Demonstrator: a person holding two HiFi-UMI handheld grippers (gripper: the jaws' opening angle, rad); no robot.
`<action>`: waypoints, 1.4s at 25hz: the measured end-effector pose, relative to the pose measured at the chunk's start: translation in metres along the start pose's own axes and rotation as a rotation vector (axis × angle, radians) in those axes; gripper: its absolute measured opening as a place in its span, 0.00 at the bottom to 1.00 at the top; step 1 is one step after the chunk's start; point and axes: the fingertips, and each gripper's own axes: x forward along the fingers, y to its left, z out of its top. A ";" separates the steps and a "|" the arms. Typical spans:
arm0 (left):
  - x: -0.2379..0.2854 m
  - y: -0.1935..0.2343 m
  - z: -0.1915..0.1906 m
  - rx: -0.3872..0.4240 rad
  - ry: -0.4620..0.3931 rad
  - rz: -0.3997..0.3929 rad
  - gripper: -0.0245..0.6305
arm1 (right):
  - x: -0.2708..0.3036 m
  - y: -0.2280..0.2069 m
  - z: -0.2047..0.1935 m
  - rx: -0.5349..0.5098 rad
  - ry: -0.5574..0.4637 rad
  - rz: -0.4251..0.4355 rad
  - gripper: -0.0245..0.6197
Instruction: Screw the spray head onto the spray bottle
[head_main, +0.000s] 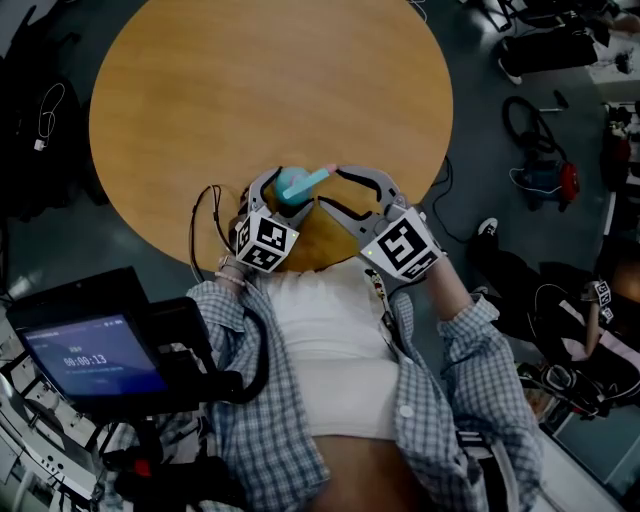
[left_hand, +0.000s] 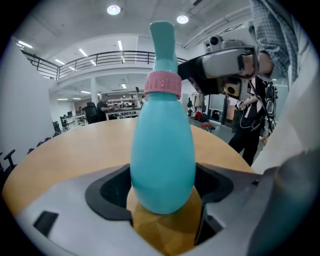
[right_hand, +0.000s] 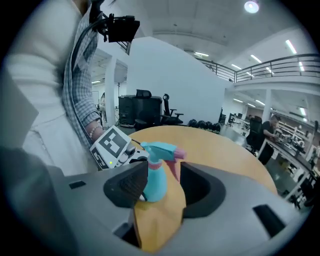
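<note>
Left fingers (left_hand: 107, 194) seemingly tight on spray bottle (left_hand: 162, 150) (contact itself hidden)

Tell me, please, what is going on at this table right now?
A person is working at a round wooden table with a gripper in each hand. The left gripper is clamped on the body of a teal spray bottle. The spray head sits on the bottle's neck. The right gripper is by the head, jaws apart, gripping nothing. Whether the head is fully tight cannot be told.
</note>
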 end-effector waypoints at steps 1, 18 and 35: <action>0.000 0.000 0.000 -0.001 -0.001 0.000 0.63 | -0.003 -0.005 0.003 -0.022 -0.005 0.034 0.33; -0.004 -0.004 -0.004 0.045 0.004 -0.057 0.63 | 0.038 0.030 -0.006 -0.728 0.231 0.574 0.35; -0.004 -0.003 0.001 0.002 -0.008 -0.010 0.63 | 0.051 0.026 0.001 -0.294 0.304 0.235 0.23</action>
